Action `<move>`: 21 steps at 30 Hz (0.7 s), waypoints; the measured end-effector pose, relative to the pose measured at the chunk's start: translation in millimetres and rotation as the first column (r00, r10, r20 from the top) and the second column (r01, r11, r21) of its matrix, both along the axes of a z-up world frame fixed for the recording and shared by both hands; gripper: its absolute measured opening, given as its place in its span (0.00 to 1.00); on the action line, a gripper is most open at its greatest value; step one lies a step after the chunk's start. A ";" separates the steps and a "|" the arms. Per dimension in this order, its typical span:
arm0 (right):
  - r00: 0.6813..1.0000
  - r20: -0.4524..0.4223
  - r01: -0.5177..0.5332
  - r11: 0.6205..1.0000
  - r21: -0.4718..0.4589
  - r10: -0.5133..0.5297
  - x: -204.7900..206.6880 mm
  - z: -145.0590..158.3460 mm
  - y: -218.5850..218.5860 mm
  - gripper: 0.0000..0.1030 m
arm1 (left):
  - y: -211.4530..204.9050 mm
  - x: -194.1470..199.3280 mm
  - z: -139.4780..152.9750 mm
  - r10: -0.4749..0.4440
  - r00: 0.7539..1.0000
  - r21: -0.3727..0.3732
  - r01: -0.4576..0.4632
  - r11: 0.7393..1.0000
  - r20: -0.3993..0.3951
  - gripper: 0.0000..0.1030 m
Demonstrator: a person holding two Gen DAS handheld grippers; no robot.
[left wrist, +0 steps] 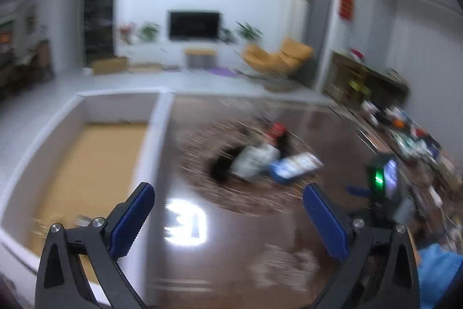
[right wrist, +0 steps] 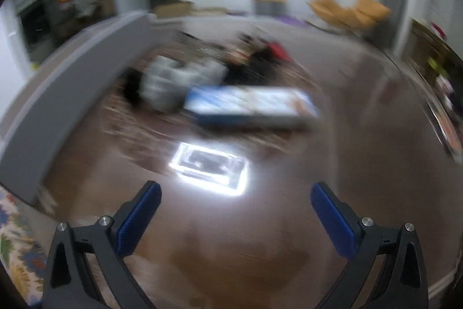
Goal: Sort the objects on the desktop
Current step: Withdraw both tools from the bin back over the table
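Note:
Both views are motion-blurred. A pile of desktop objects lies on a round woven mat [left wrist: 202, 152] on the dark glossy table: a blue-and-white flat box [left wrist: 295, 165] [right wrist: 249, 106], a grey-white packet [left wrist: 253, 161] [right wrist: 165, 83], a black item [left wrist: 221, 167] and a red-capped thing [left wrist: 277, 131] [right wrist: 279, 48]. My left gripper [left wrist: 228, 201] is open and empty, above the table in front of the mat. My right gripper [right wrist: 235, 199] is open and empty, short of the blue box.
A white-walled bin with a tan floor [left wrist: 86, 164] stands left of the mat; its grey wall [right wrist: 72, 77] shows in the right wrist view. The other gripper's body with a green light [left wrist: 379, 178] is at right. Clutter [left wrist: 411, 135] lines the table's right edge.

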State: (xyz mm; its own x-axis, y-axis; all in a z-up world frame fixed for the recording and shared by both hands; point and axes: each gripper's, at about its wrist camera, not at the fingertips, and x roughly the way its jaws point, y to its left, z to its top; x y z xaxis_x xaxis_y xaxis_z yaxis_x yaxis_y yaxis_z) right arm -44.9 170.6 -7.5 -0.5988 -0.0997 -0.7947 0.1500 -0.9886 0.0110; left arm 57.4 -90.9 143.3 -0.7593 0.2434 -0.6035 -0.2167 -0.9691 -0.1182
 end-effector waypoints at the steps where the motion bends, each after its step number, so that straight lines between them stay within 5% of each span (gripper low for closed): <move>1: 1.000 0.006 0.017 1.000 0.005 -0.017 15.9 -3.1 10.3 1.00 | 13.4 -4.8 -8.7 -0.018 1.000 0.001 0.018 1.000 0.022 1.00; 11: 0.996 0.048 0.079 0.996 0.031 -0.081 15.0 -26.7 43.4 1.00 | 85.5 -81.2 -142.9 0.036 0.966 -0.142 0.000 0.990 0.255 1.00; 21: 0.994 0.032 0.100 0.995 0.029 -0.101 10.7 -34.0 42.7 1.00 | 84.9 -110.8 -169.7 0.068 0.961 -0.194 -0.015 0.981 0.270 1.00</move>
State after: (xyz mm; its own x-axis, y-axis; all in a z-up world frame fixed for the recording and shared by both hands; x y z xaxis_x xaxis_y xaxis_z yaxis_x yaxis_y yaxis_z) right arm -34.2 213.3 -41.5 -0.5776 -0.0185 -0.8161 0.0496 -0.9987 -0.0124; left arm -53.5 -6.0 -26.4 -0.5653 0.0773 -0.8213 -0.1613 -0.9867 0.0182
